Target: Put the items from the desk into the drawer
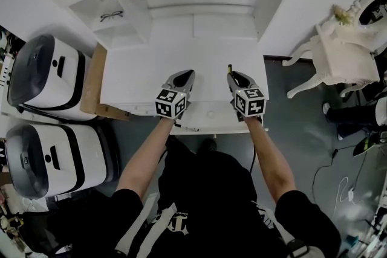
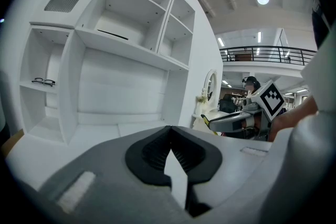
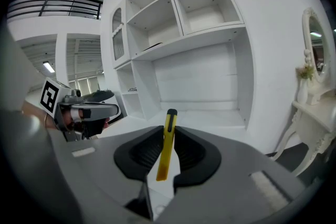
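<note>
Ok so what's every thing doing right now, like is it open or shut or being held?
left gripper: shut, nothing in it
right gripper: shut on the yellow knife
yellow knife: held, sticking up past the gripper's tips
glasses: lying on a side shelf, untouched
drawer: looks shut

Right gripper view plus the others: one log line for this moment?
right claw: shut on yellow knife | left claw: shut, empty | both above white desk | glasses on shelf
</note>
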Motion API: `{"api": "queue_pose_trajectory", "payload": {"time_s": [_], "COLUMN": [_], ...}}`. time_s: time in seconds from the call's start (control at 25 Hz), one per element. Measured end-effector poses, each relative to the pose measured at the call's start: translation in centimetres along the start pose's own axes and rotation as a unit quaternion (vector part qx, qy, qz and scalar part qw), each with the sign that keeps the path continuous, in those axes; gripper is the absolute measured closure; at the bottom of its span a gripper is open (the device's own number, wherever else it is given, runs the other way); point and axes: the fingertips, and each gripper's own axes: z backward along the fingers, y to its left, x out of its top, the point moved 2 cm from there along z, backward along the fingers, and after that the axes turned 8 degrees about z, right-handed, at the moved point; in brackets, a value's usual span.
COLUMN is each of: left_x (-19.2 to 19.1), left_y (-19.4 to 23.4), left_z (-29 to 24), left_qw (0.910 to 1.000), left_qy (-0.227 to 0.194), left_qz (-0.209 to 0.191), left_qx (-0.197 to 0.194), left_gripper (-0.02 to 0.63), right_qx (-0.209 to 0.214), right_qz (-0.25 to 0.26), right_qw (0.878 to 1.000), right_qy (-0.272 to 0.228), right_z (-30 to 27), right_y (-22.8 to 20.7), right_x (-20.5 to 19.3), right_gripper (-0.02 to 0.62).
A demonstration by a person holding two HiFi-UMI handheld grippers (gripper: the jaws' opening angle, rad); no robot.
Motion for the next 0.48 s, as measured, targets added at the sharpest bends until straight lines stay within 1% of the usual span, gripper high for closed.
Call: {"api": "queue_pose_trajectory", "payload": {"time_s": [0.24,0.48], "left_x": [-0.7,-2.0], "left_y": [-1.6,-2.5], "left_z": [-1.0,-1.2], "left_qw": [0.9999,0.9996], "left_qy": [0.006,0.016], "left_qz": [0.0,0.004], "left_qx": [-0.016,-0.021], "left_gripper": [0.606,0.606], "right_qx": [-0.017,-0.022], "right_qz": [-0.012,-0.025], "right_qw": [1.0,0.999], "right_qy": [0.007,0.021], "right_z": [1.5,1.9], "right_y": [-1.3,-1.4], "right_x": [-1.3,-3.4], "right_gripper": [0.532,0.532]}}
